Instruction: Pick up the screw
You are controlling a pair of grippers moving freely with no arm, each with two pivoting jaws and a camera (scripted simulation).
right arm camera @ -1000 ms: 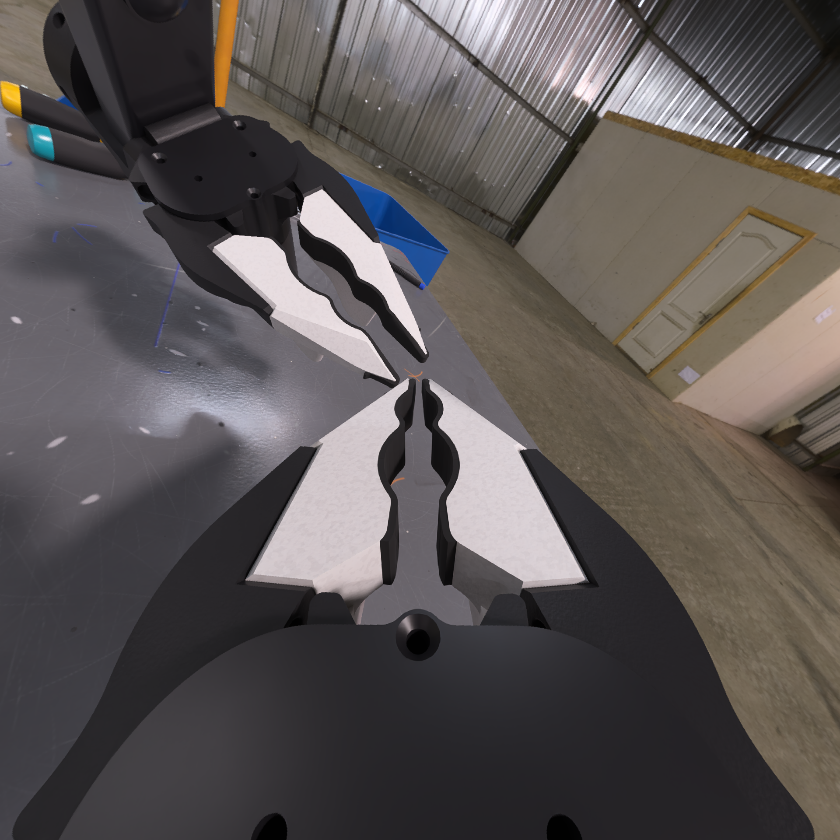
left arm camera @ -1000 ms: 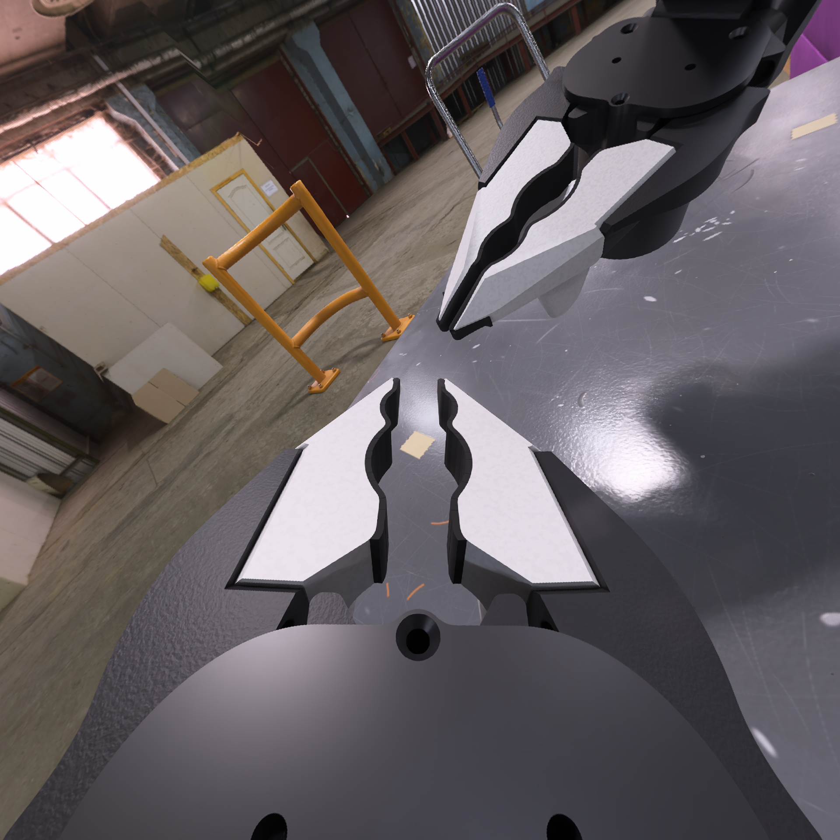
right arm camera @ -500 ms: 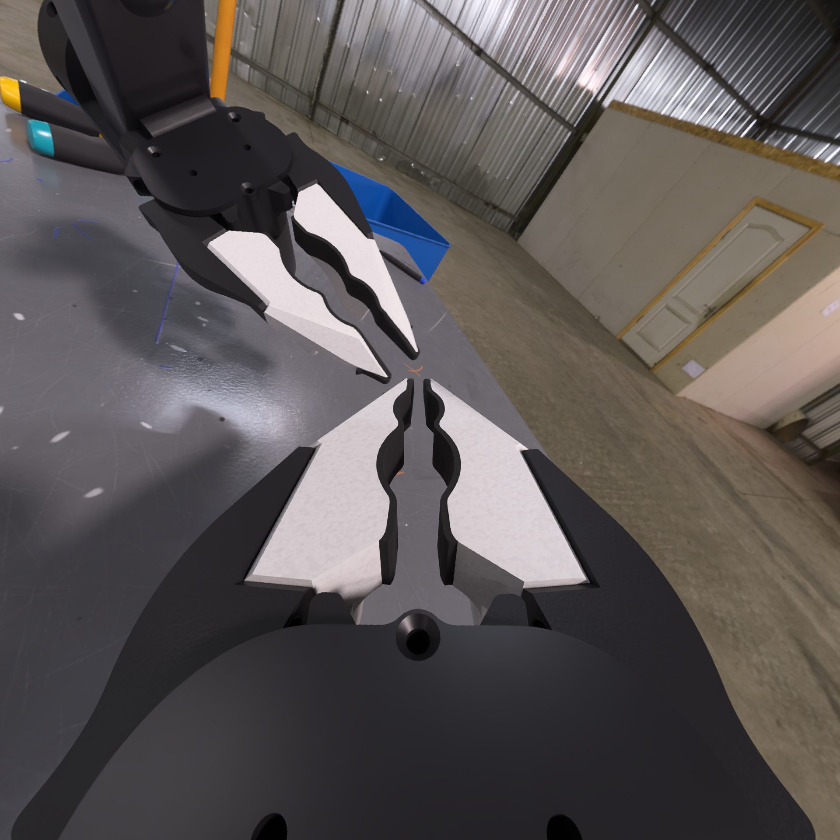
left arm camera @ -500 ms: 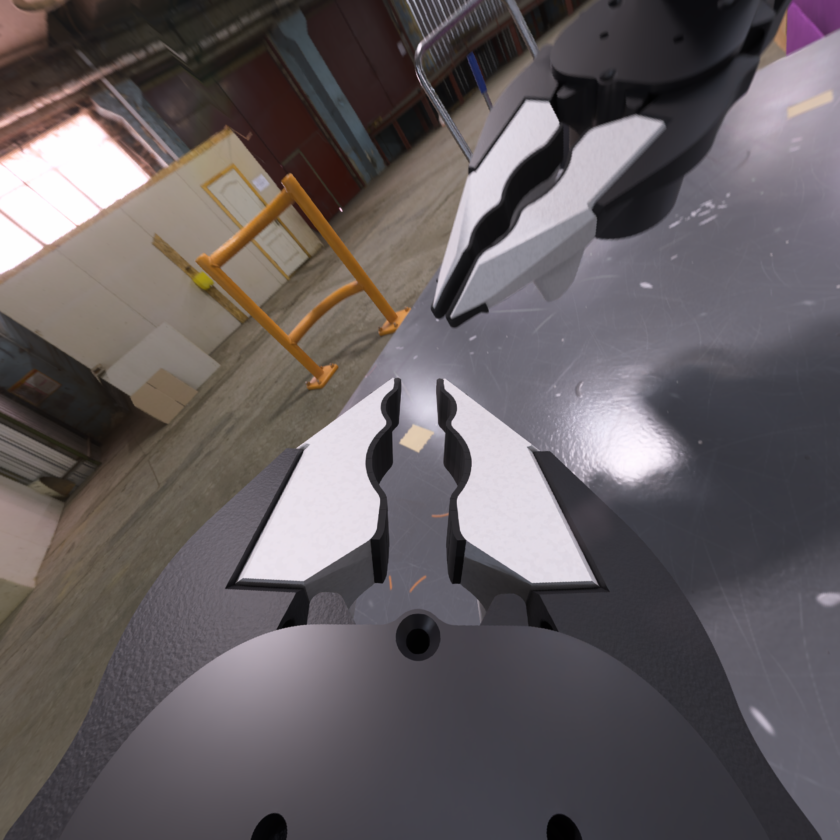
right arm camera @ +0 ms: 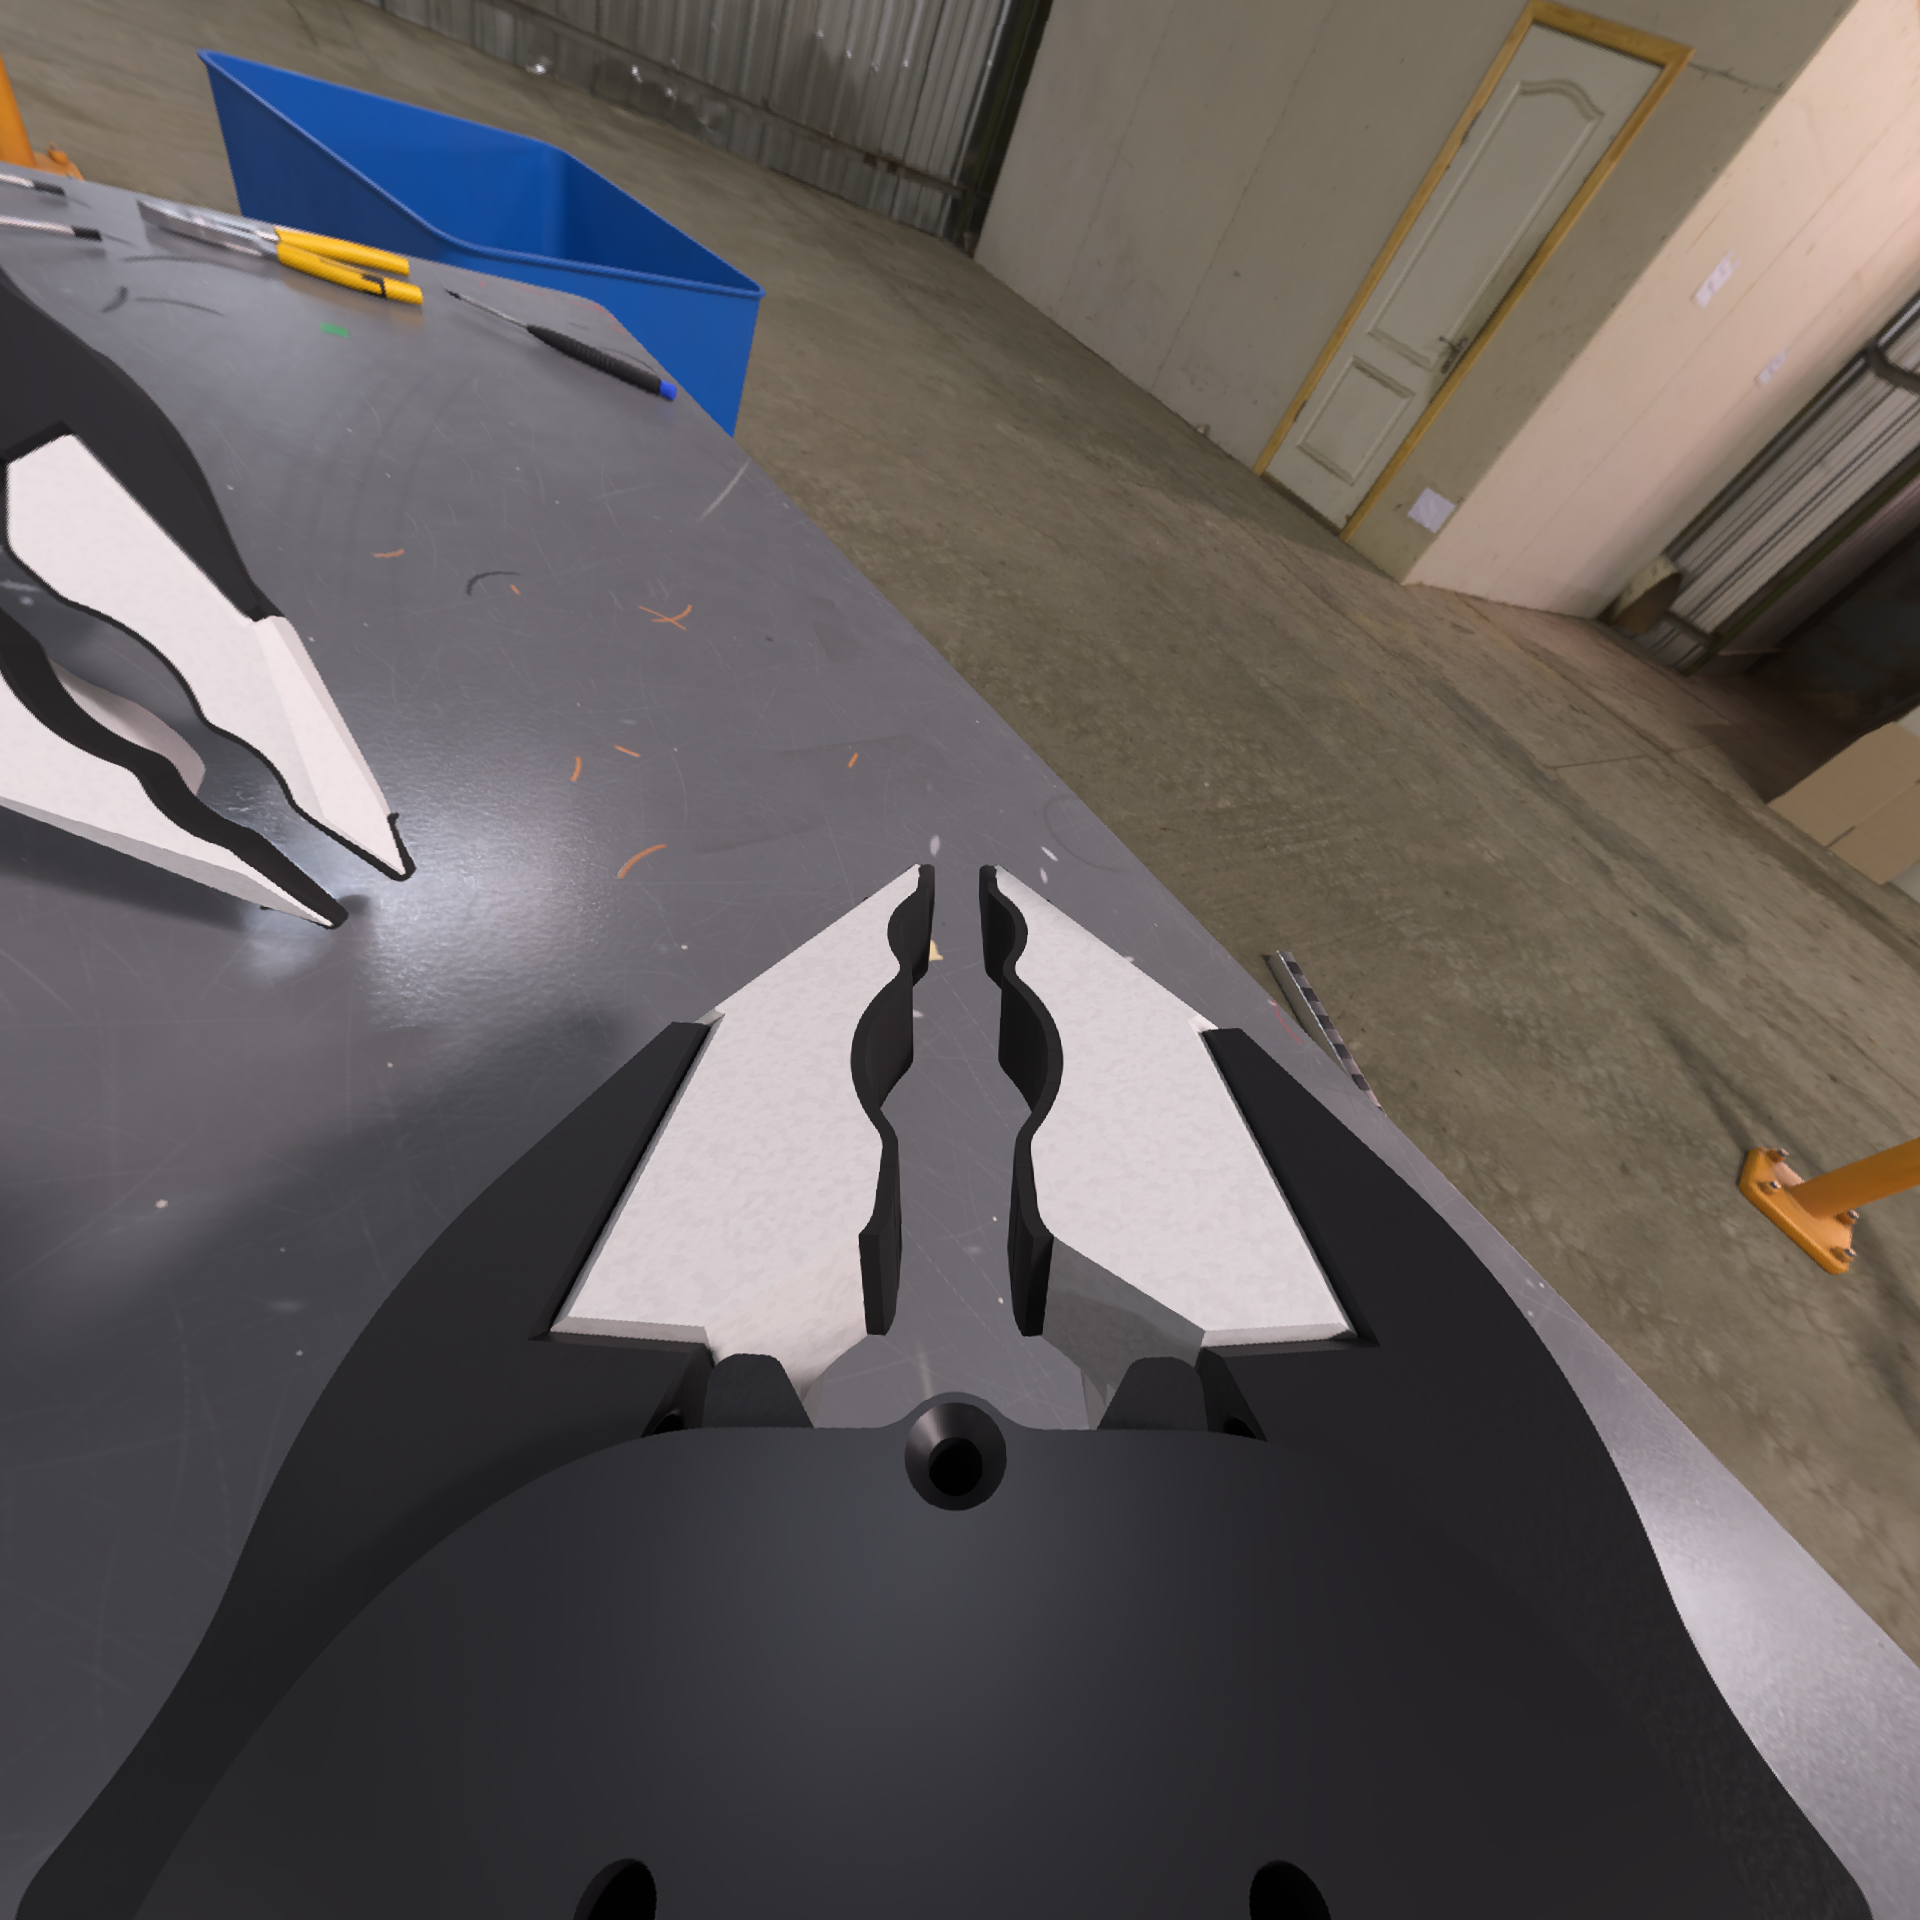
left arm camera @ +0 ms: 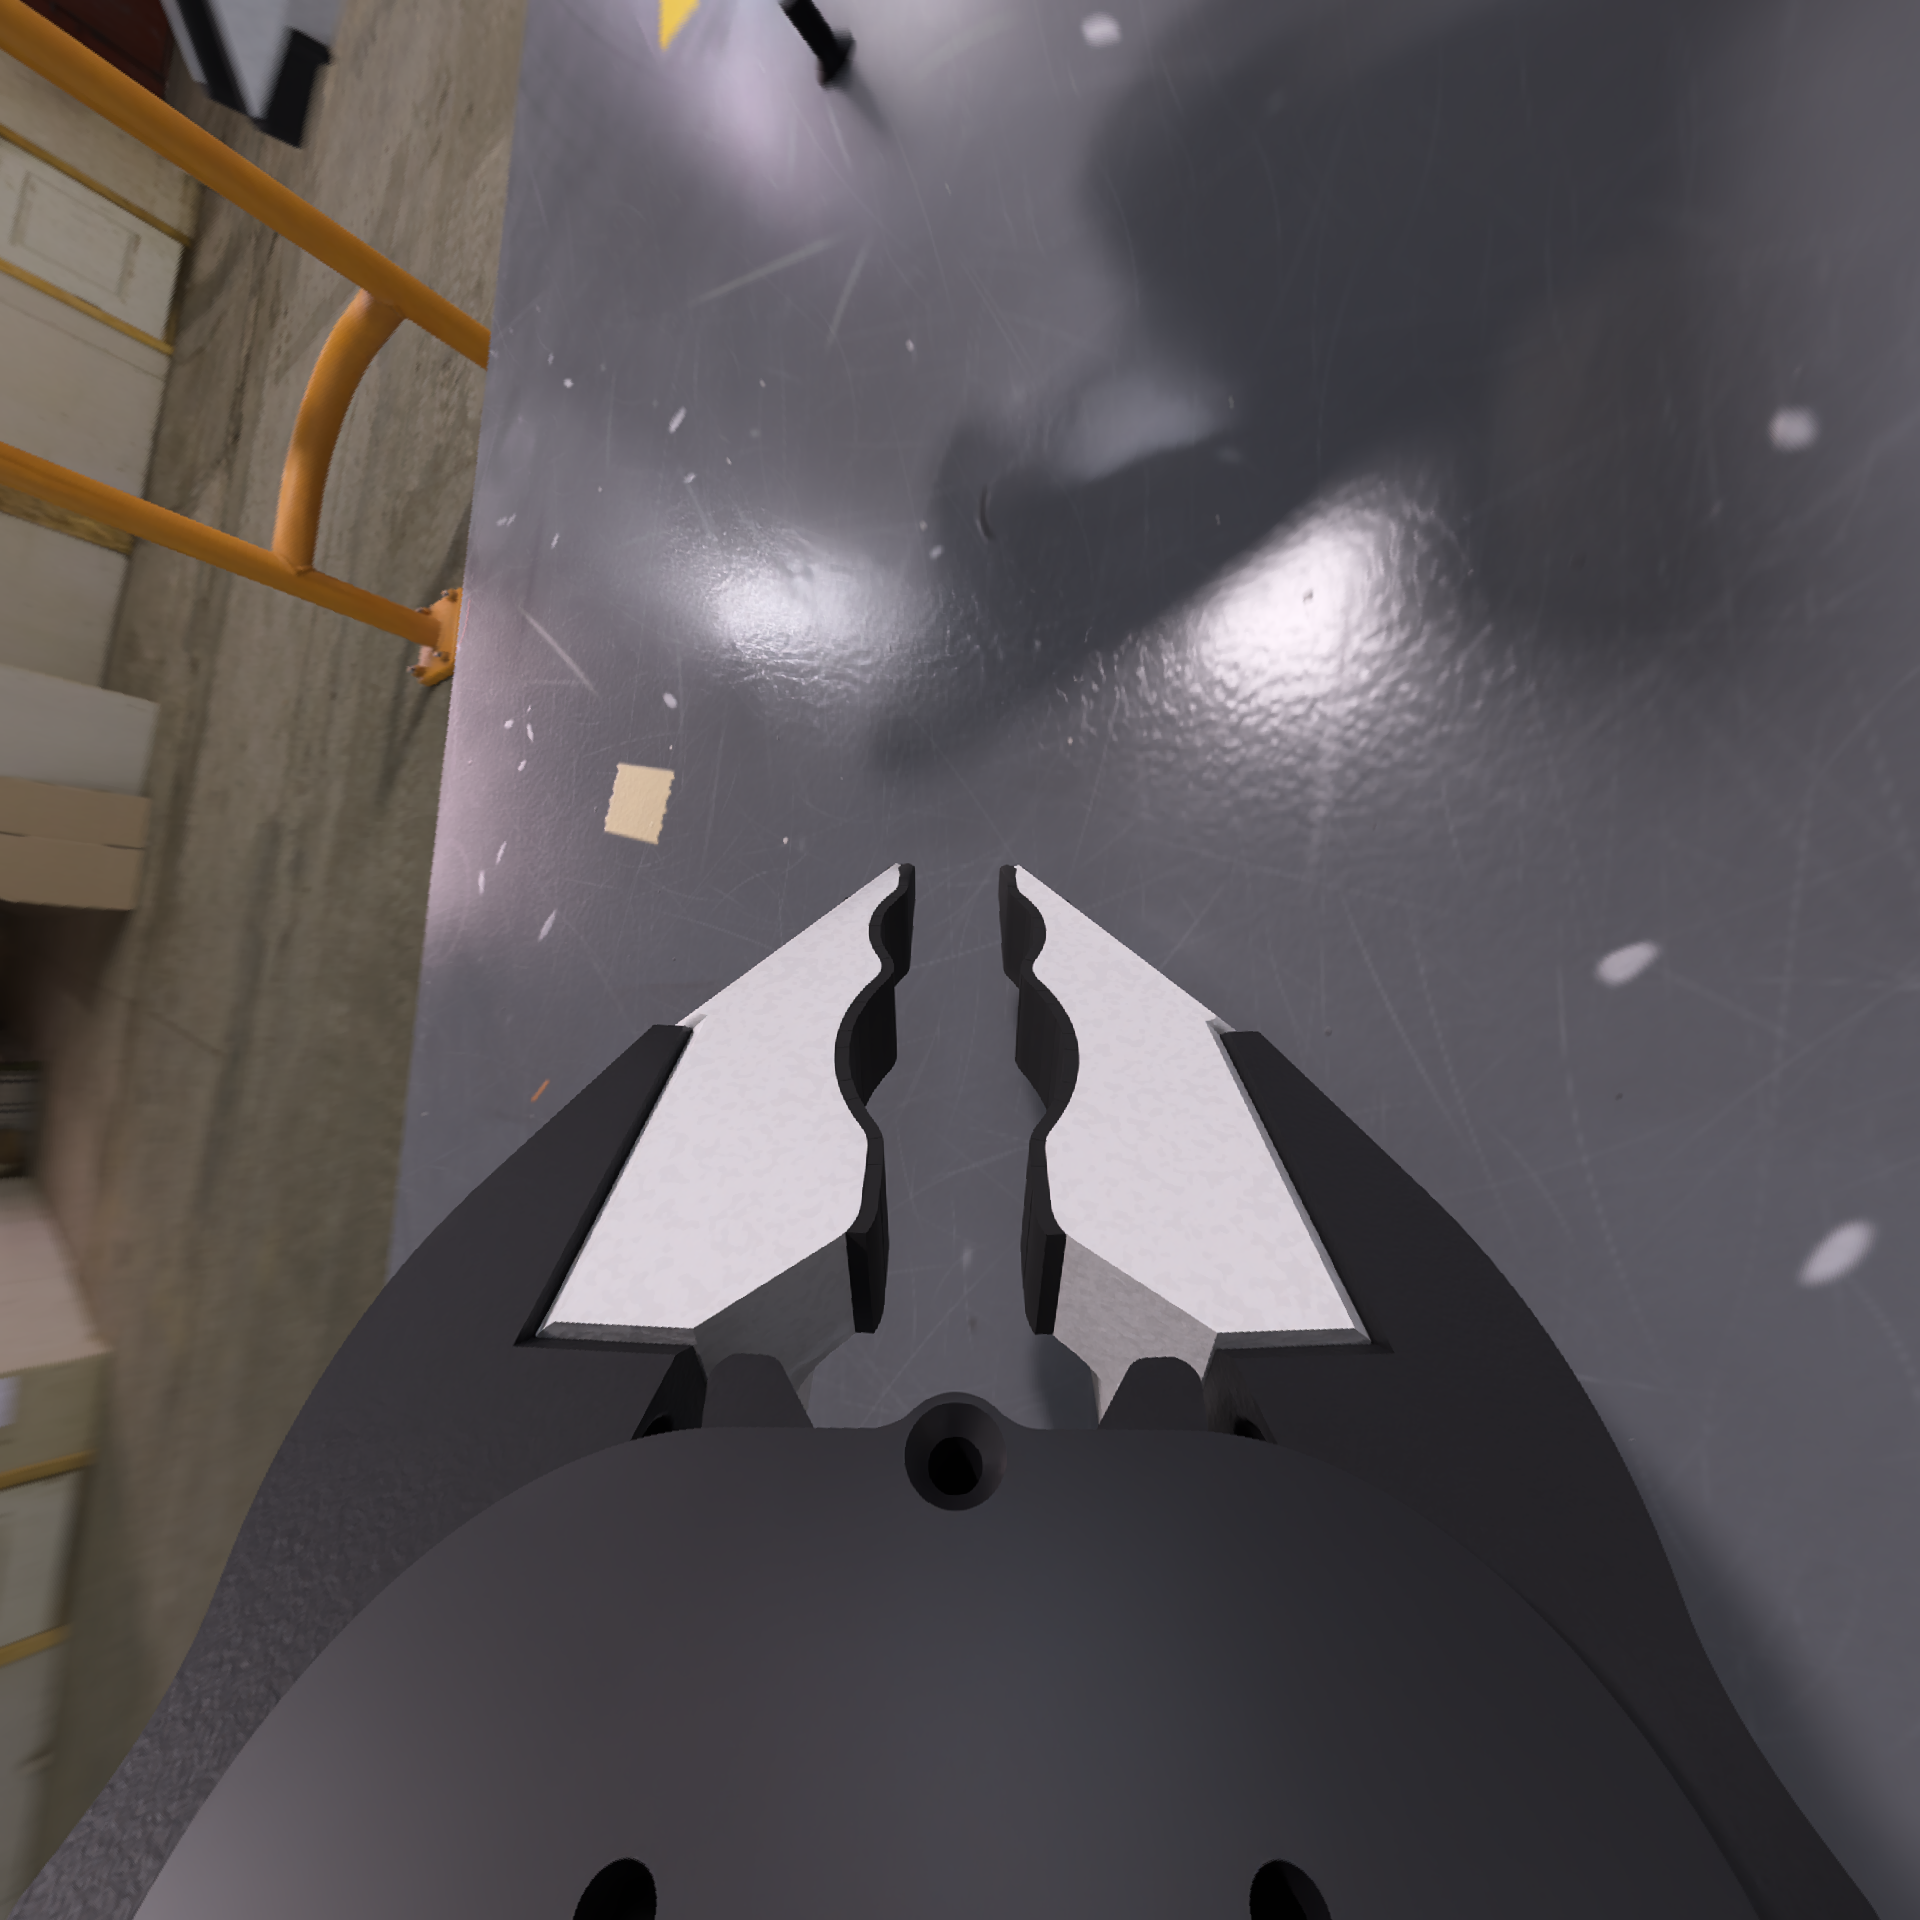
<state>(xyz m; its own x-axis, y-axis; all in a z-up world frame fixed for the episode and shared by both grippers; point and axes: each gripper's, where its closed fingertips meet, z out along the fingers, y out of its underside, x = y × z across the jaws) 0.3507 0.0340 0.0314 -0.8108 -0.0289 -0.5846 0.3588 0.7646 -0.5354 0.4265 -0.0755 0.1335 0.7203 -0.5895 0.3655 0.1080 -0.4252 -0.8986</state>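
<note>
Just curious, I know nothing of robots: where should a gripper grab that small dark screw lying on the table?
Across its shank, from straight above. The screw lies flat on the table, so only its long sides are free to pinch. It is small and far off, so finer detail is unclear. The open left gripper faces it.

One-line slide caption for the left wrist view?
Left gripper, open and empty, above the grey table; dark screw far ahead.

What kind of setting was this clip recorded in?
Likely an industrial workshop or warehouse: a scuffed grey metal worktable carrying yellow-handled pliers, a blue bin beyond it, a bare concrete floor and corrugated metal walls.
</note>
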